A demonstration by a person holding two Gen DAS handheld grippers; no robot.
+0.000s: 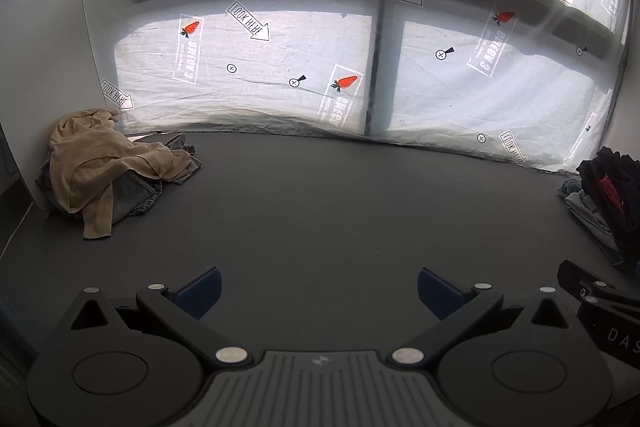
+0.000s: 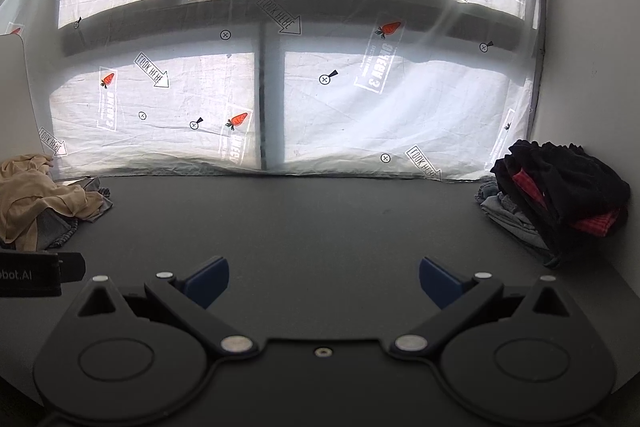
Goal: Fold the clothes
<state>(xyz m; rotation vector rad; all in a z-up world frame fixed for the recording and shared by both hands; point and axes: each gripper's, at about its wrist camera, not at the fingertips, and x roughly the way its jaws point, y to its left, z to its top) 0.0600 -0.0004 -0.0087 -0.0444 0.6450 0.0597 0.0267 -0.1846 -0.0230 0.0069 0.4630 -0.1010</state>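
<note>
A crumpled tan garment (image 1: 104,163) lies on top of grey clothes (image 1: 132,195) in a heap at the far left of the dark table (image 1: 320,207); the heap also shows in the right wrist view (image 2: 40,195). A stack of black and red clothes (image 2: 560,191) on grey ones sits at the far right, also seen in the left wrist view (image 1: 612,195). My left gripper (image 1: 318,291) is open and empty over the table's near middle. My right gripper (image 2: 324,281) is open and empty beside it.
A white printed sheet (image 2: 360,107) hangs over the windows behind the table. A white board (image 1: 44,67) leans at the far left. A white wall (image 2: 592,67) closes the right side. The right gripper's body (image 1: 604,307) shows at the left view's right edge.
</note>
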